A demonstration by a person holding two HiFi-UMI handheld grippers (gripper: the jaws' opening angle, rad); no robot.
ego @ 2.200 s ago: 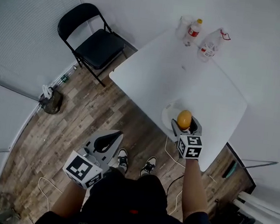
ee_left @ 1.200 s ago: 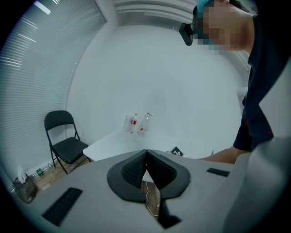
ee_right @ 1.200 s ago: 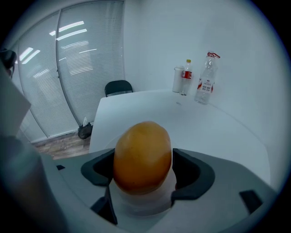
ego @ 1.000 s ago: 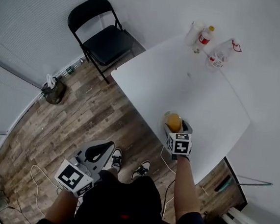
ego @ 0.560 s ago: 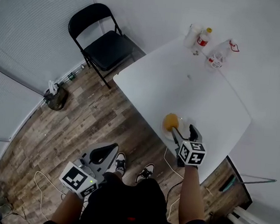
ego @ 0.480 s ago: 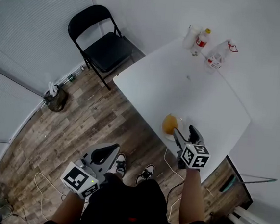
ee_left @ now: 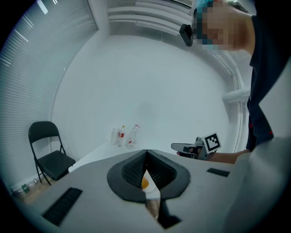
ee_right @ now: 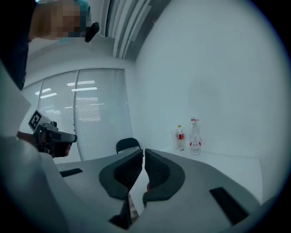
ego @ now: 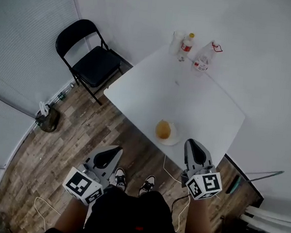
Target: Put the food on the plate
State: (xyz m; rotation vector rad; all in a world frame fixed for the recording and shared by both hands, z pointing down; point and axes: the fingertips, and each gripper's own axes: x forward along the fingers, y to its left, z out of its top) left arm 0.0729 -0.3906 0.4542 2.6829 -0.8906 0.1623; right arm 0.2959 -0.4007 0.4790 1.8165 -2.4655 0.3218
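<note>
An orange, round piece of food [ego: 162,129] sits on a small white plate [ego: 172,139] near the front edge of the white table [ego: 198,100]. My right gripper [ego: 193,143] hangs just off that edge, below and right of the plate; its jaws are closing together with nothing between them. My left gripper [ego: 115,149] is over the wooden floor, left of the table, shut and empty. In the left gripper view the food [ee_left: 144,183] shows through the slit under the shut jaws [ee_left: 146,152]. The right gripper view shows its own jaws [ee_right: 142,151] nearly touching.
A red-labelled bottle [ego: 186,42], a clear bottle [ego: 202,60] and a cup [ego: 177,39] stand at the table's far corner. A black folding chair [ego: 89,62] stands left of the table. Cables lie on the floor by my shoes [ego: 148,184].
The food went from my right gripper's jaws onto the plate. That gripper let go, drew back off the table toward me and its jaws came together. The left gripper stayed low.
</note>
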